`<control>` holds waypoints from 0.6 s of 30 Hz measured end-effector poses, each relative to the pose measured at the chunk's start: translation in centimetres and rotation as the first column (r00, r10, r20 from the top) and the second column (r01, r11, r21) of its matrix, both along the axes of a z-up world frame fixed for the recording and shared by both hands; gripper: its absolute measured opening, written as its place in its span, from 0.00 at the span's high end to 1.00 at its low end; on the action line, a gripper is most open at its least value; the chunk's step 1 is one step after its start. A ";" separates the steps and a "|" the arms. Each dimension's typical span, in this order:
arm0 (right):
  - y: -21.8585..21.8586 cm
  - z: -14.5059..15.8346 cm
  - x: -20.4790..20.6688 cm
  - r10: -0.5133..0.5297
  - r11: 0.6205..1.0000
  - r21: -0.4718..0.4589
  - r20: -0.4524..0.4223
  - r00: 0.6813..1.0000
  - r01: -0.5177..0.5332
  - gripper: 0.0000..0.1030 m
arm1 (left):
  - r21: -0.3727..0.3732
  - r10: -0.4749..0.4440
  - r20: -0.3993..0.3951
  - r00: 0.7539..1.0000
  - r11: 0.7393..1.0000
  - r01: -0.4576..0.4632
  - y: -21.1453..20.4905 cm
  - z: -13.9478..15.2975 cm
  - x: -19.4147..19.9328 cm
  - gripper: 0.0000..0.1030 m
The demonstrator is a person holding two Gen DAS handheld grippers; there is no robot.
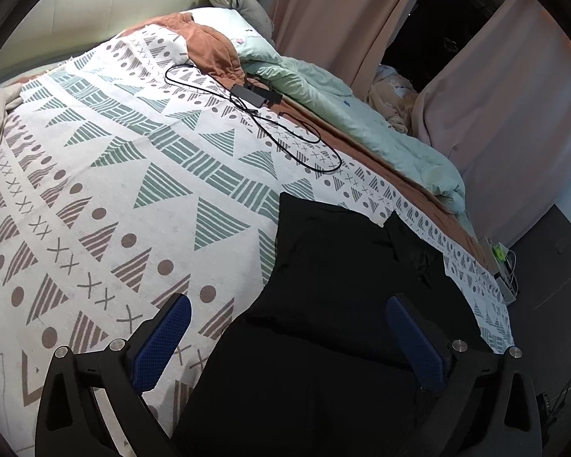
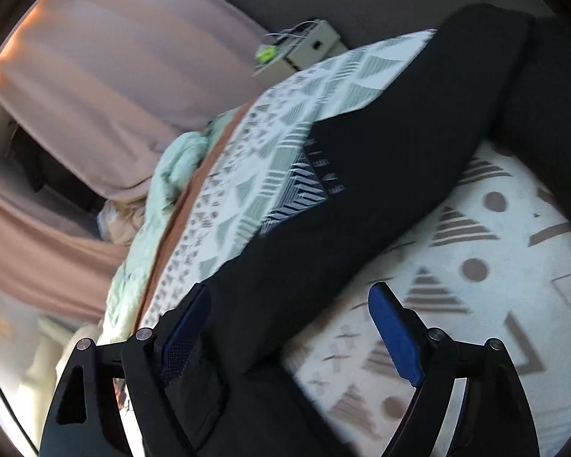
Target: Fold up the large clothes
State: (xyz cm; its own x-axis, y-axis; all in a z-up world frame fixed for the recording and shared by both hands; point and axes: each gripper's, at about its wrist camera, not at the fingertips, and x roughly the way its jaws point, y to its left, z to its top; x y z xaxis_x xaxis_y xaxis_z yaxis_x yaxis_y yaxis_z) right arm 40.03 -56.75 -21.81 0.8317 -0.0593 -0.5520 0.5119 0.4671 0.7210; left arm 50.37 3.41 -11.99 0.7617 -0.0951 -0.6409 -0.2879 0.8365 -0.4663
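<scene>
A large black garment (image 1: 335, 285) lies on the patterned bedspread (image 1: 133, 175), near the bed's right edge in the left wrist view. My left gripper (image 1: 289, 335) hangs just above its near part, jaws wide open, with only cloth showing below and nothing pinched between the blue pads (image 1: 160, 342). In the right wrist view the same black garment (image 2: 380, 175) stretches as a long band across the bedspread (image 2: 476, 266). My right gripper (image 2: 293, 323) is open over it; a fold of black cloth lies against the left pad (image 2: 186, 331), the right pad is free.
A black power adapter with looped cable (image 1: 255, 95) lies mid-bed. A rust-brown cloth (image 1: 209, 45) and a pale green quilt (image 1: 323, 91) are bunched along the far side. Pink curtains (image 1: 495, 95) hang beyond. A power strip with plugs (image 2: 304, 45) sits on the floor by the bed corner.
</scene>
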 end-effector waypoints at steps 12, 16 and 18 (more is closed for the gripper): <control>-6.2 -4.5 -2.6 -0.132 0.989 0.085 0.080 0.988 0.125 0.80 | 0.041 -0.024 -0.002 1.000 0.999 0.024 -1.6 -0.3 0.4 0.00; -5.7 -3.0 -2.6 -0.104 0.993 0.065 0.142 0.984 0.095 0.93 | 0.035 -0.014 0.003 1.000 0.999 0.014 -1.7 -0.1 0.3 0.00; -4.7 -0.7 -2.5 -0.066 0.998 0.022 0.194 0.979 0.063 0.94 | 0.031 -0.012 0.008 1.000 0.999 0.012 -1.7 0.1 0.1 0.00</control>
State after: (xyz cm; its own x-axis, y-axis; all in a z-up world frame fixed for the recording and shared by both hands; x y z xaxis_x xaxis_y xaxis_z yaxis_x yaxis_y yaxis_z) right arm 37.55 -61.41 -22.50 0.9181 -0.1091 -0.3809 0.3895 0.4256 0.8168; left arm 50.50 1.68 -11.89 0.7659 -0.0844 -0.6374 -0.2742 0.8538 -0.4426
